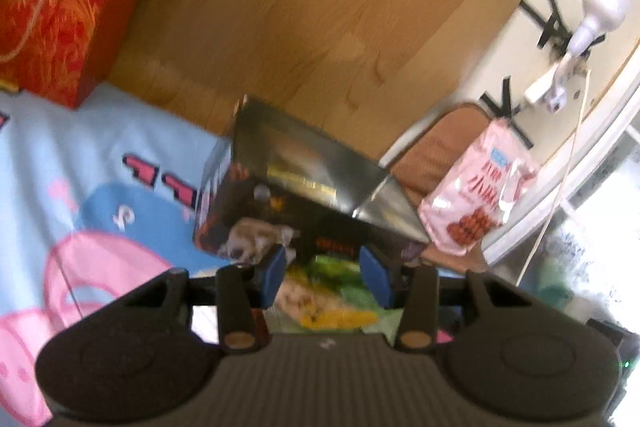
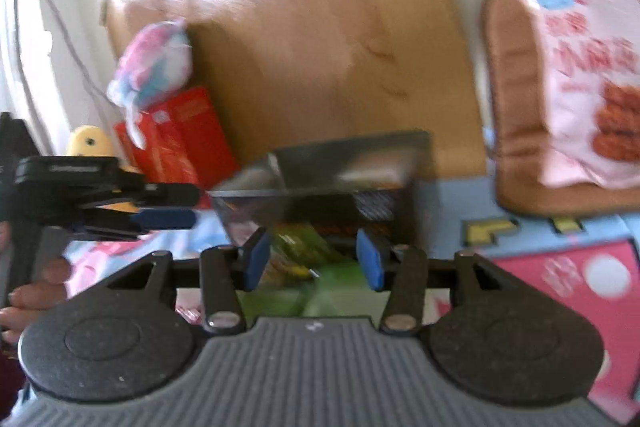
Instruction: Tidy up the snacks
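Observation:
A dark open box (image 1: pixel 304 179) with a raised shiny lid stands on a cartoon blanket; it also shows in the right wrist view (image 2: pixel 344 183). My left gripper (image 1: pixel 326 273) is open just before the box, above a green and yellow snack bag (image 1: pixel 332 291). My right gripper (image 2: pixel 314 255) is open, facing the same box, with a green snack bag (image 2: pixel 316 275) lying below and between its blue pads; I cannot tell if it touches them. The left gripper (image 2: pixel 164 207) appears at the left of the right wrist view. A pink snack bag (image 1: pixel 476 187) leans on a brown cushion (image 2: pixel 516 115).
A red gift box (image 1: pixel 60 7) stands at the blanket's far left, also seen in the right wrist view (image 2: pixel 180 139) with a pink and blue plush (image 2: pixel 156 63) on it. Wooden floor (image 1: pixel 320 7) lies beyond. A white device with a cable (image 1: pixel 592 19) sits by the wall.

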